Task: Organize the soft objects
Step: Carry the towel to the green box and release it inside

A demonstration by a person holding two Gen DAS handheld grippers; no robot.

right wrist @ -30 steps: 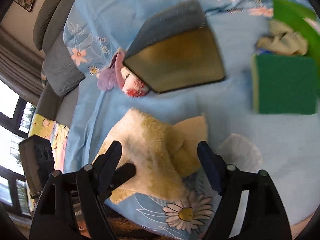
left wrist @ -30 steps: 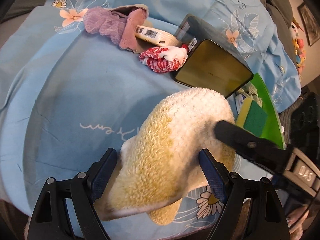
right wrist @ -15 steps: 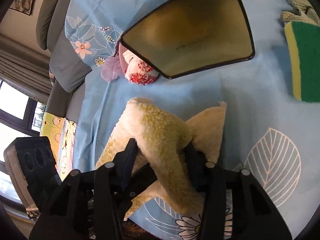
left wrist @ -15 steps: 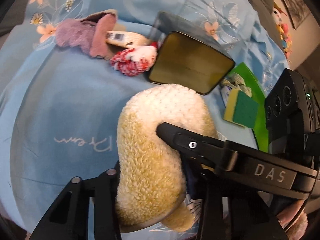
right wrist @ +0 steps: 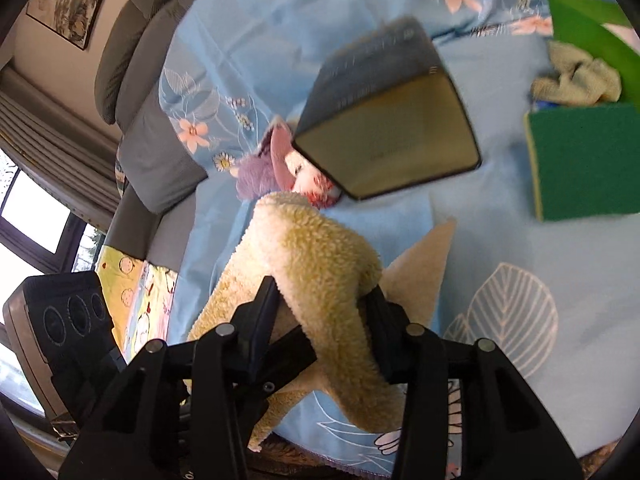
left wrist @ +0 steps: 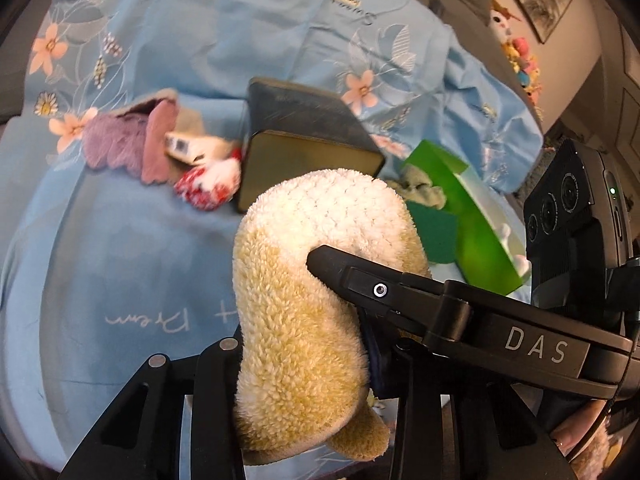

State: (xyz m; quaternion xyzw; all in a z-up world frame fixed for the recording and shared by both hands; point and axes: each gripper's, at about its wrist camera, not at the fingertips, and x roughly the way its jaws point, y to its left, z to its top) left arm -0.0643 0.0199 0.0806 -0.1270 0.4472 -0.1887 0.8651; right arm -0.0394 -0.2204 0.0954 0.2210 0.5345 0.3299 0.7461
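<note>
My left gripper (left wrist: 304, 364) is closed, jaws pinching the fluffy cream cloth (left wrist: 320, 260). My right gripper (right wrist: 324, 312) is likewise clamped on it, its finger crossing in front of the left camera.

Black tools (left wrist: 304, 356) (right wrist: 324, 312) — silver screws, "DAS" lettering.

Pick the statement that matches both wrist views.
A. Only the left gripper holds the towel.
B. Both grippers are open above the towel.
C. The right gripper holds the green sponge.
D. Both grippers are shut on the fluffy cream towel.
D: the left gripper and the right gripper each have their fingers pressed into the cream towel, while the green sponge lies apart on the blue cloth.
</note>
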